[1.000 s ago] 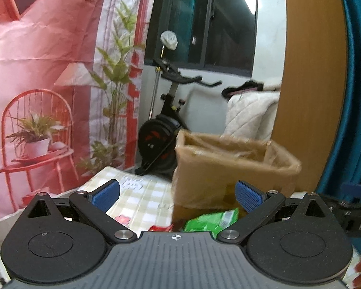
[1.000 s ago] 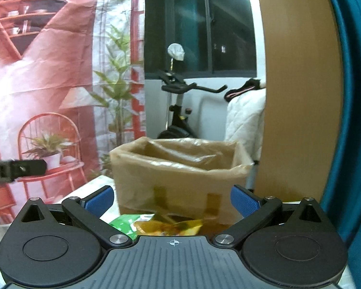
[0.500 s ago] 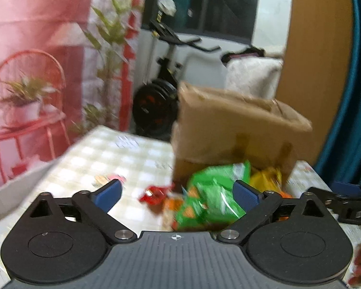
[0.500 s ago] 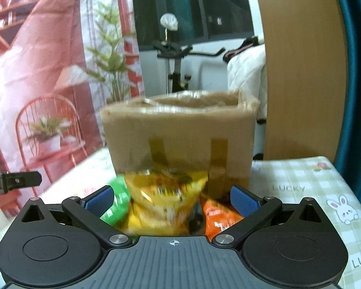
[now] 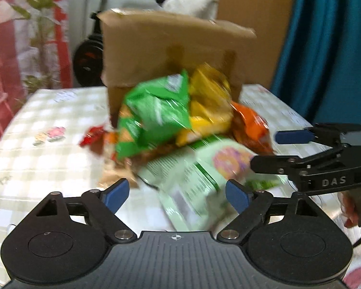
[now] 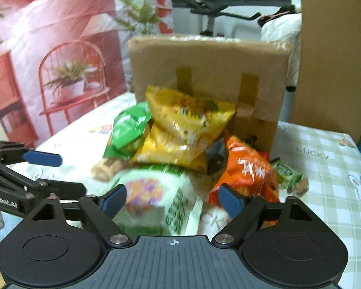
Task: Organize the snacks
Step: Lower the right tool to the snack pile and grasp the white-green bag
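**Snack pile untouched in front of the box; both hand-held grippers closing in on the pale green bag**

The snacks lie in one heap on the checked surface (image 6: 325, 144), pressed against the front wall of the cardboard box (image 6: 209, 72). A yellow bag (image 6: 180, 130) sits highest, leaning on the box; a green bag (image 6: 127, 127) lies just to its left, an orange bag (image 6: 248, 168) to its right, and a large pale green bag (image 6: 154, 192) lies nearest the cameras, farthest from the box. A small red packet (image 5: 92, 134) rests at the left edge of the heap, near the box's left corner. Nothing visible has gone into the box, so the sorting looks barely begun: every bag is left to move.

The left hand-held gripper (image 5: 175, 192) has its jaws fairly wide, and they have just been closing; the pale green bag lies between them, but blur hides whether a pad touches it. The right hand-held gripper (image 6: 170, 198) is also open, somewhat narrower, its jaws likewise just closing with the same bag's other end between them. Neither appears to grip yet.
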